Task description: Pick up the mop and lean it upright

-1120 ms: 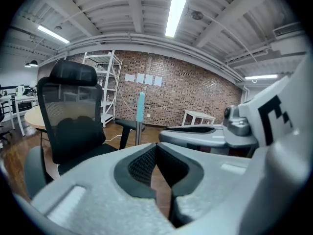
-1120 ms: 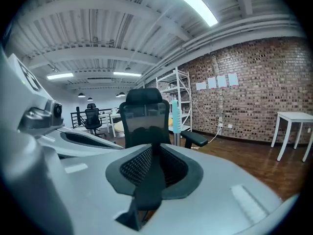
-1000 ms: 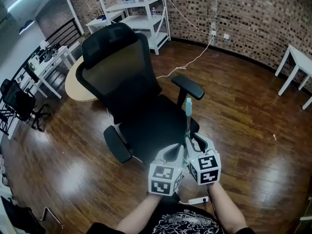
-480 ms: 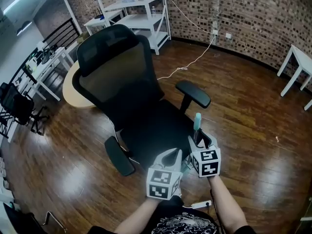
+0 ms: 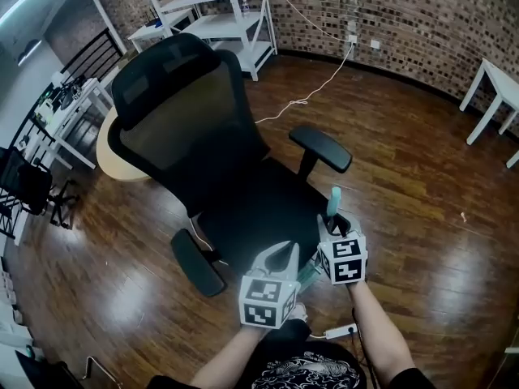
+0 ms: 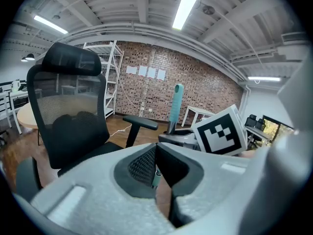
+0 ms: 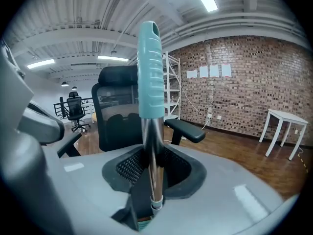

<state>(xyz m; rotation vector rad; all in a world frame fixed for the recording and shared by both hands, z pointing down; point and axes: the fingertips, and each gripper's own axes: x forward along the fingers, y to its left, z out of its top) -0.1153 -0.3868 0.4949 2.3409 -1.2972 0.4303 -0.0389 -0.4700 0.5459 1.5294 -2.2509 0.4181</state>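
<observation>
Leftmost, a black mesh-backed office chair (image 5: pixel 182 128) stands on the dark wooden floor (image 5: pixel 422 160). Just in front of its seat, the left gripper (image 6: pixel 155 148) has its jaw tips pressed together. Close beside it, the right gripper (image 5: pixel 334 220) has just been closing its jaws and pinches the mop (image 7: pixel 149 82), a chrome pole with a teal ribbed grip, held upright.

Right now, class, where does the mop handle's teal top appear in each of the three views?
Head view: mop handle lower right of centre, beside the chair seat.
Left gripper view: handle just right of centre, against the brick wall.
Right gripper view: handle centre, upright, in the upper half.
Shared landmark: black office chair.
</observation>
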